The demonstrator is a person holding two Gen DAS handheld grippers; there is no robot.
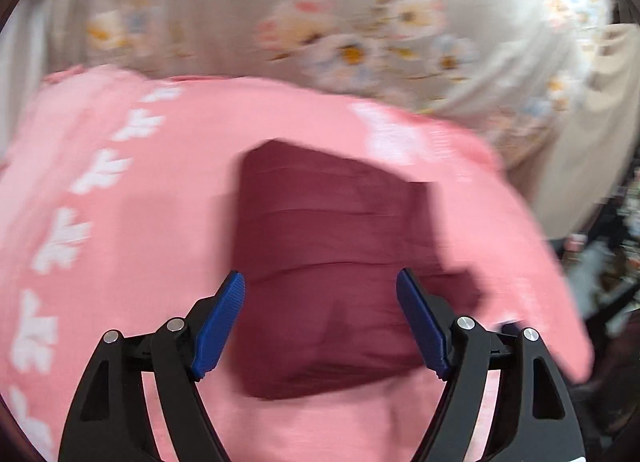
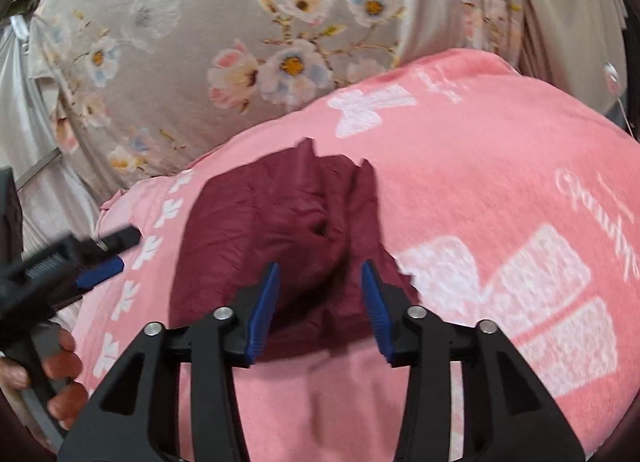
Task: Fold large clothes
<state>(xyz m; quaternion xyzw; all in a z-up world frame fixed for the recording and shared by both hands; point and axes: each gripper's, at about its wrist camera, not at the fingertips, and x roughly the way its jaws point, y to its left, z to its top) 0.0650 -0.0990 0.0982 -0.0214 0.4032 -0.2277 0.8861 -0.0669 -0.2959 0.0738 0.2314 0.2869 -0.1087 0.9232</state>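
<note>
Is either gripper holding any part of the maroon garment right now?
No. Both the left gripper and the right gripper have open jaws with nothing pinched; the maroon garment lies loose on the pink towel.

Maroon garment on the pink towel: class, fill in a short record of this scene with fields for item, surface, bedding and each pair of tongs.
item: maroon garment, folded, creased
surface: pink towel with white bow prints
bedding: floral sheet under the towel
left tongs: open, above the garment, gripping nothing
right tongs: open, above the garment, gripping nothing
</note>
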